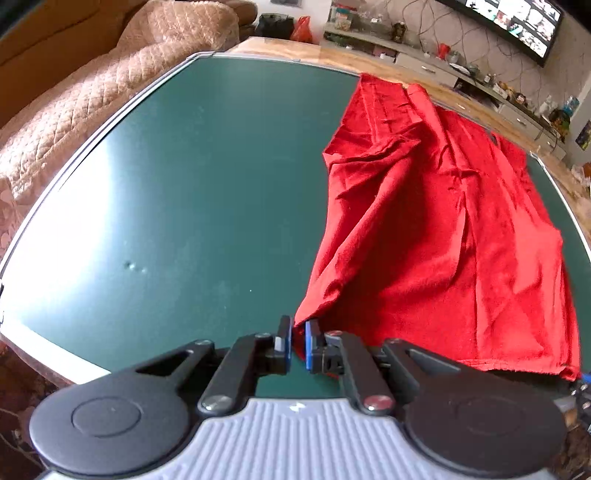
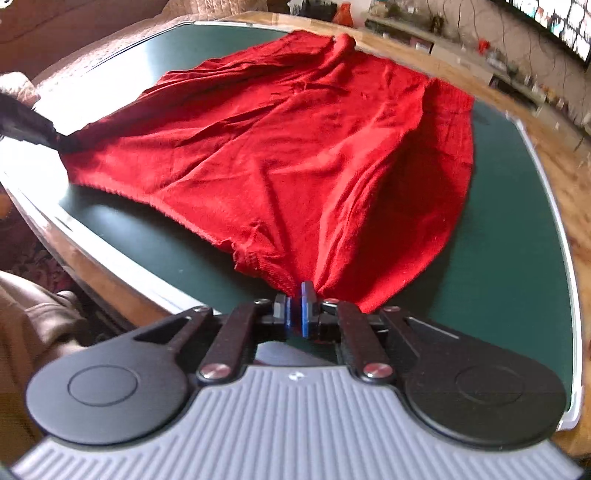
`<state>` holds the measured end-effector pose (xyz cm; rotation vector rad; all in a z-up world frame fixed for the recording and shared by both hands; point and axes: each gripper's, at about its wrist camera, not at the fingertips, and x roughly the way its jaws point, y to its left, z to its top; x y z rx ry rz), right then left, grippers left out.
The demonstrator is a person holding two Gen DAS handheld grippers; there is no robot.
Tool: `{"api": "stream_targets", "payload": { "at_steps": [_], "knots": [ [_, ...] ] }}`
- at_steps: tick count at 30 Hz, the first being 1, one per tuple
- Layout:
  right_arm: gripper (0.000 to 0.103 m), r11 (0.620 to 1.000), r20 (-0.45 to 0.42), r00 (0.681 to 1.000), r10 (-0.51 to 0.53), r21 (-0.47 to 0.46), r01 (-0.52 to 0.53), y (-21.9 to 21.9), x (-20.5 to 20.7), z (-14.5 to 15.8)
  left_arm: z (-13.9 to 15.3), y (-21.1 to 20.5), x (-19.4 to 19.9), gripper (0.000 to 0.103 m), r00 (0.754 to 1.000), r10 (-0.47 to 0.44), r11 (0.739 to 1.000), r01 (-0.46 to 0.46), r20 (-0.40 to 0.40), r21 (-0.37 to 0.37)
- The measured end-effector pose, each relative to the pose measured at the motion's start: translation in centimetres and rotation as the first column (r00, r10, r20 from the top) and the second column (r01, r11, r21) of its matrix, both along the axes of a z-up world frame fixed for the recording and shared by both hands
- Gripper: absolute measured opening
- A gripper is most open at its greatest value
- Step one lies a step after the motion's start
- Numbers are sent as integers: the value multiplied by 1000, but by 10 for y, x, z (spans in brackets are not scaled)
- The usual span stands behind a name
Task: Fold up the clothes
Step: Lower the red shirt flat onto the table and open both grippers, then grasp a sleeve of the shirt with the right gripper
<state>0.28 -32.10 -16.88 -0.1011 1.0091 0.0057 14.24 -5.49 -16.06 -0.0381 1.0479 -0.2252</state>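
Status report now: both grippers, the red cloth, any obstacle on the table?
Left gripper pinching a near corner of the red cloth. Right gripper shut on the other near corner. Cloth stretched between them, far part on the green table. No obstacle visible.

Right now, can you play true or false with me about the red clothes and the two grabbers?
1. The red garment lies on a green table. True.
2. The right gripper is wide open and holding nothing. False: it is shut on the garment's edge.
3. The left gripper pinches a corner of the garment. True.
4. The garment is folded into a neat square. False: it is spread out and wrinkled.
5. A screen hangs on the wall. True.
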Motion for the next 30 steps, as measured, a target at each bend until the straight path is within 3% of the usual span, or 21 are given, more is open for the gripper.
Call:
{"api": "stream_targets", "payload": {
  "at_steps": [4, 9, 13, 18, 19, 23, 27, 30],
  "knots": [
    [38, 987, -47, 999, 11, 160, -3, -23, 6, 11, 10, -1, -2, 9, 1000, -6, 1000, 6, 4, -6],
    [41, 960, -7, 1000, -10, 281, 11, -63, 7, 50, 31, -4, -5, 11, 999, -12, 1000, 13, 45, -17],
    [41, 952, 54, 992, -113, 292, 93, -110, 26, 83, 61, -19, -10, 13, 991, -27, 999, 31, 131, -30],
    [41, 941, 128, 954, -270, 248, 233, -180, 100, 100, 84, -45, -13, 43, 979, -50, 994, 69, 199, -86],
    [41, 936, 143, 944, -299, 238, 260, -194, 116, 102, 82, -53, -11, 43, 978, -82, 990, 102, 189, -95],
    [40, 918, 170, 918, -359, 242, 315, -238, 198, 82, 55, -91, 5, 43, 971, -224, 963, 234, 88, -133],
    [40, 859, 149, 887, -437, 361, 363, -280, 263, 52, 31, -111, 23, 42, 965, -260, 955, 262, 29, -140],
    [40, 831, 117, 879, -462, 402, 384, -299, 298, 30, 18, -121, 36, 42, 964, -264, 955, 263, 12, -136]
  ]
}}
